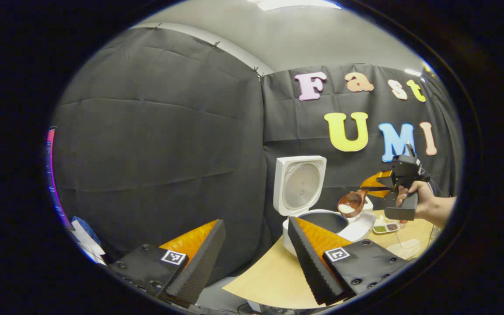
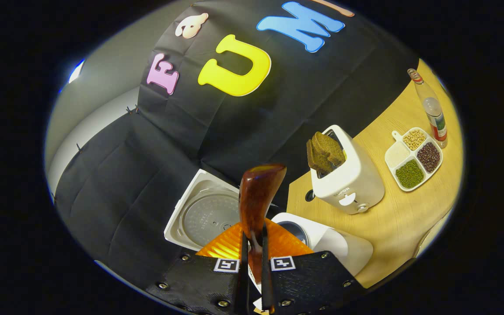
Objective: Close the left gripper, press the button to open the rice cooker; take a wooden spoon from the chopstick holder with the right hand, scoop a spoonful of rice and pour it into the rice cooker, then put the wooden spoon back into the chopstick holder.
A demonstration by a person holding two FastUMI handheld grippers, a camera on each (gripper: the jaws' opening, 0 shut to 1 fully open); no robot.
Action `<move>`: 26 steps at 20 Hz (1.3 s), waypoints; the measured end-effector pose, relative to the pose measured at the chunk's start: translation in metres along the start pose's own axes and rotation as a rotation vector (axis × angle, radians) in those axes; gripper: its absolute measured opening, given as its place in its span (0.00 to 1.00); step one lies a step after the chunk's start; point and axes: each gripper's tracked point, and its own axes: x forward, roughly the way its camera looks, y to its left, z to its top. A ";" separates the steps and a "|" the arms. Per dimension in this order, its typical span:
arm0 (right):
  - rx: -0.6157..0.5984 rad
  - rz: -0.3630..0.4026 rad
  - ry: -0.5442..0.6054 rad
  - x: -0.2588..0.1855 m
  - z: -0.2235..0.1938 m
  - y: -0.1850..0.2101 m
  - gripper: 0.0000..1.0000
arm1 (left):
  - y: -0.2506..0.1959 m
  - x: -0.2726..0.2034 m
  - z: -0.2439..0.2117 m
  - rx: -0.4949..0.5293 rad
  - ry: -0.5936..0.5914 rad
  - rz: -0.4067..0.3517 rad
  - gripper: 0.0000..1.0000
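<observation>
Rice cooker [image 1: 322, 218] stands with lid tipped up and back, pot mouth exposed to take the pour. Right gripper [image 2: 252, 256] pinches the wooden spoon [image 2: 258, 199] by its handle, both fingers pressed on it; left gripper view shows the bowl loaded with white rice, level and just above the pot rim, likely to avoid spilling. Left gripper [image 1: 256, 256], fingers spread and empty, hangs short of the cooker, out of the spoon's path

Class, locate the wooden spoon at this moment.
In the left gripper view, the wooden spoon hangs with rice in its bowl over the open rice cooker, held by the right gripper, right of the raised lid.
</observation>
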 end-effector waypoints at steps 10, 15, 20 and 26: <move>-0.371 -0.079 0.008 0.060 -0.029 0.001 0.11 | 0.014 -0.007 -0.009 -0.012 0.047 0.072 0.99; -0.688 -0.075 0.006 0.064 -0.037 0.016 0.12 | 0.016 -0.011 -0.012 -0.020 0.065 0.087 0.99; -1.011 -0.037 -0.006 0.060 -0.050 0.036 0.11 | 0.014 -0.010 -0.014 -0.036 0.062 0.075 0.99; -1.310 -0.020 -0.054 0.060 -0.057 0.047 0.11 | 0.009 -0.011 -0.015 -0.055 0.065 0.065 0.99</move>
